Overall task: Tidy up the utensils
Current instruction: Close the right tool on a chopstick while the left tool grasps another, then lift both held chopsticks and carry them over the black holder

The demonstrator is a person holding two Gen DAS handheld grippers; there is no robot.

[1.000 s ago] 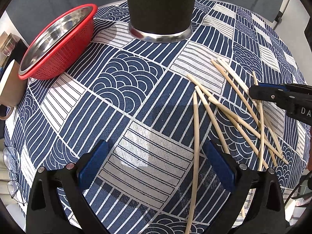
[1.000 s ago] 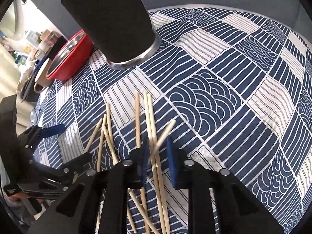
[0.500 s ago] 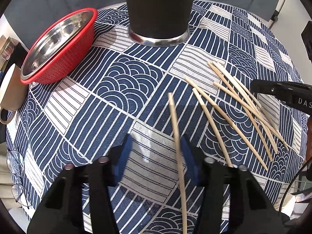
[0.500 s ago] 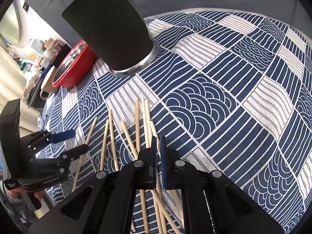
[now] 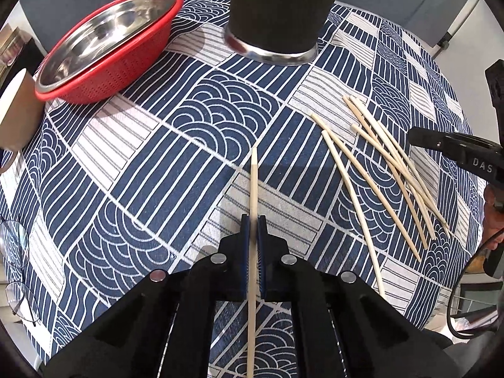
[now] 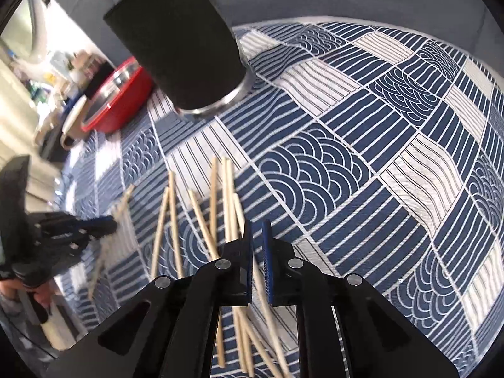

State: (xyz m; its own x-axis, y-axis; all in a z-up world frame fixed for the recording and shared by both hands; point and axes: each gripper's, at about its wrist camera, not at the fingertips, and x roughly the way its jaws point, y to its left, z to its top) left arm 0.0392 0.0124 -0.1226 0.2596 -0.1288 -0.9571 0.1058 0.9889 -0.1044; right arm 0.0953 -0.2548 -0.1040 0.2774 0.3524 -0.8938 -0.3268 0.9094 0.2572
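First chopstick in my left tongs, the rest not yet sorted

My left gripper is clamped on one chopstick, lifted and aimed at the black cup; a second ago those jaws gaped wide. My right gripper stands narrow over the loose chopsticks on the tablecloth; whether it grips one, I cannot tell

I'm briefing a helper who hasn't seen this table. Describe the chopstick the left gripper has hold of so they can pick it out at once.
Start at the tall black cup at the far edge of the blue patterned tablecloth. Straight in front of it, the left gripper is closed on one pale wooden chopstick pointing toward the cup. Unlike the loose chopsticks scattered to its right, it stands alone, clamped between blue pads.
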